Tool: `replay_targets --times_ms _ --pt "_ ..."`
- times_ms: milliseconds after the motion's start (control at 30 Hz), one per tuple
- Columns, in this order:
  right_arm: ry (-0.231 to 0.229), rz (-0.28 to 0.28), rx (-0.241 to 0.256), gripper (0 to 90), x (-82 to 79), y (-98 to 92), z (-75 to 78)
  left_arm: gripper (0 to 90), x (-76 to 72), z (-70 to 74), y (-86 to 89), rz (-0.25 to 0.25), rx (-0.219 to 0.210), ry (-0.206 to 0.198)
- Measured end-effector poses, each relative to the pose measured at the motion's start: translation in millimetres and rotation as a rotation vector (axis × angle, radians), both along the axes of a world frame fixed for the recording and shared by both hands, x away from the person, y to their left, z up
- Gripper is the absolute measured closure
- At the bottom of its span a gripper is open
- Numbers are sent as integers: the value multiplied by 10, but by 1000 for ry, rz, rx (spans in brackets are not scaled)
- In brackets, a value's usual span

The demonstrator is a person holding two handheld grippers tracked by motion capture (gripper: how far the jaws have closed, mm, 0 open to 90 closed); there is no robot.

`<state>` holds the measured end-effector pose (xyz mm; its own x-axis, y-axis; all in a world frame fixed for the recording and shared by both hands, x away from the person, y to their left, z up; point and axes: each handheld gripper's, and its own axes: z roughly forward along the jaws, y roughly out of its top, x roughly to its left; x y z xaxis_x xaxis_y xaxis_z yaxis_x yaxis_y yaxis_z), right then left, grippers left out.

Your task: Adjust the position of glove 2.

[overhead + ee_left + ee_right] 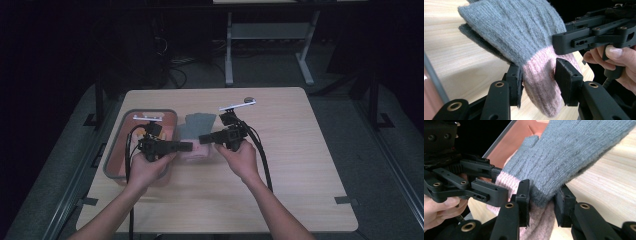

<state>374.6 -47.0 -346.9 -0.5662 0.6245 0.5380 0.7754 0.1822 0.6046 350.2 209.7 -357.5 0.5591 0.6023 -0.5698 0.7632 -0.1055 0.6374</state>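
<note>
A grey knitted glove [511, 30] with pink cuff is held at frame centre above the bench [300, 165]. The left gripper [537, 82] is clamped on the cuff; the right gripper [541, 202] is clamped beside it.

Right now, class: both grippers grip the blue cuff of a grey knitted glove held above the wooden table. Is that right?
Not quite: the cuff is pink, not blue, as the left gripper view shows. The rest stands: the left gripper and the right gripper both grip that cuff of the grey knitted glove, above the wooden table.

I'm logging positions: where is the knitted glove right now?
In the high view the glove sits near the table's middle, held between both grippers, just right of the tray.
</note>
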Motion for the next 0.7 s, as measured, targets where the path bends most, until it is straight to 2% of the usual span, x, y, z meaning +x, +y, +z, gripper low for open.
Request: replay_targets --times_ms 700 --pt "-20 51 22 684 63 476 62 580 -96 93 458 61 9 -19"
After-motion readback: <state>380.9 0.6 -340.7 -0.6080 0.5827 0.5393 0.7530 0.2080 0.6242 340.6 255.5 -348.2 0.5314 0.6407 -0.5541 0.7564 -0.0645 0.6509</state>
